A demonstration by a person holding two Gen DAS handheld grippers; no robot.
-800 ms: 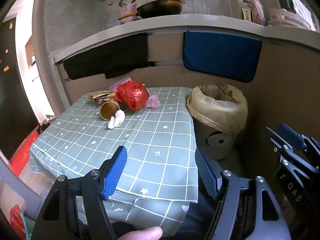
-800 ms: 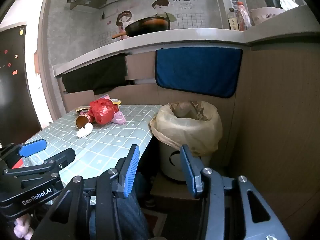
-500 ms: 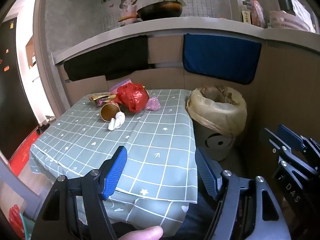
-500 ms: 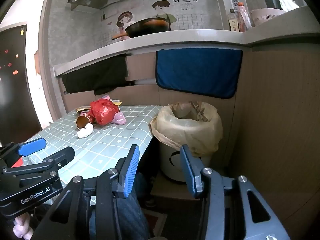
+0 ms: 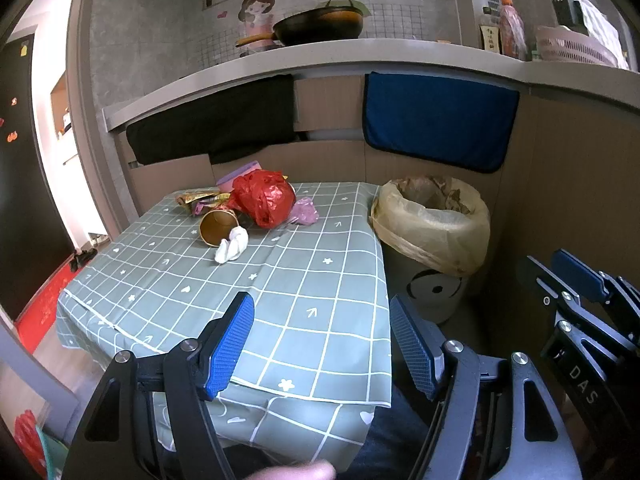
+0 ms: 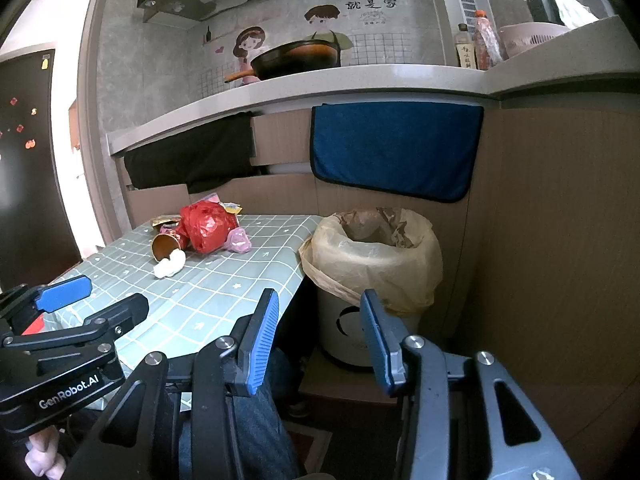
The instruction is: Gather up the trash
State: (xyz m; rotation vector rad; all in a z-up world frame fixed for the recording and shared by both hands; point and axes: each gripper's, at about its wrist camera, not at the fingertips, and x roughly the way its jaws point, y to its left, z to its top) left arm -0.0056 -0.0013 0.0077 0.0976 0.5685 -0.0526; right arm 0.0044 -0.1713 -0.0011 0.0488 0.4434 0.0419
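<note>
The tabletop [image 5: 312, 280] under its green checked cloth carries all the trash in one heap at its far side; judging by that, the collecting has hardly begun, if at all; the bin [image 5: 434, 240], lined with a pale bag and standing on the floor just beside the tabletop's right edge, already holds some crumpled brownish paper, though whether that belongs to this job I cannot tell. Largest in the heap is the red plastic bag [image 5: 264, 198], bunched into a ball; a purple flat pack [image 5: 238, 172] peeks out behind it; a pink plastic scrap [image 5: 305, 211] lies touching its right side; a paper cup [image 5: 218, 226] lies tipped over at its left, mouth toward the camera; some snack wrappers [image 5: 200, 199] sit just behind the cup; a white crumpled tissue [image 5: 232, 244] rests at the cup's mouth. The left gripper [image 5: 320, 344] hovers over the near edge, fingers wide apart and empty; the right gripper [image 6: 318, 338] hangs off the tabletop's corner facing the bin, fingers apart, nothing between them. Every piece is left to carry over.
</note>
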